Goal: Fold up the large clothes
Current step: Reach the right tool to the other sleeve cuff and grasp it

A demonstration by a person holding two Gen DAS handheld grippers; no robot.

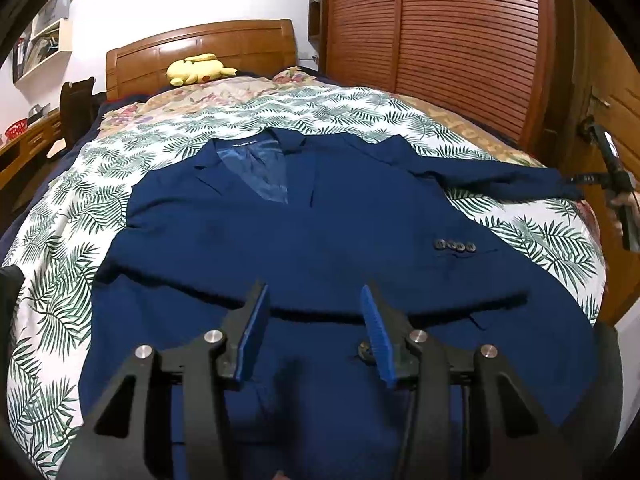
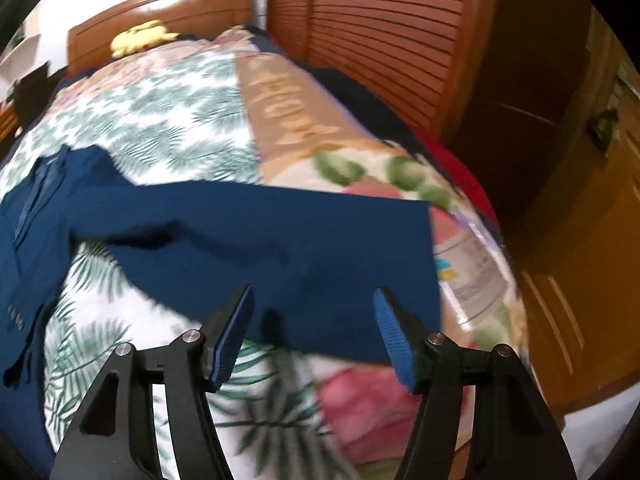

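Note:
A navy suit jacket [image 1: 320,220] lies face up on the leaf-print bedcover [image 1: 60,280], collar toward the headboard. One sleeve with cuff buttons [image 1: 454,245] is folded across its front. The other sleeve [image 2: 280,232] stretches out flat to the right. My left gripper [image 1: 314,292] hovers open over the jacket's lower front, with nothing between its pads. My right gripper [image 2: 314,292] stands open just short of that sleeve's cuff end, its pads clear of the cloth; this view is blurred. A hand [image 1: 626,200] carrying it shows at the right edge of the left wrist view.
A yellow plush toy [image 1: 198,68] rests by the wooden headboard [image 1: 200,44]. Louvred wardrobe doors [image 1: 440,40] stand close along the bed's right side, with a wooden door [image 2: 580,240] beyond. A desk [image 1: 24,140] and shelves are at the far left.

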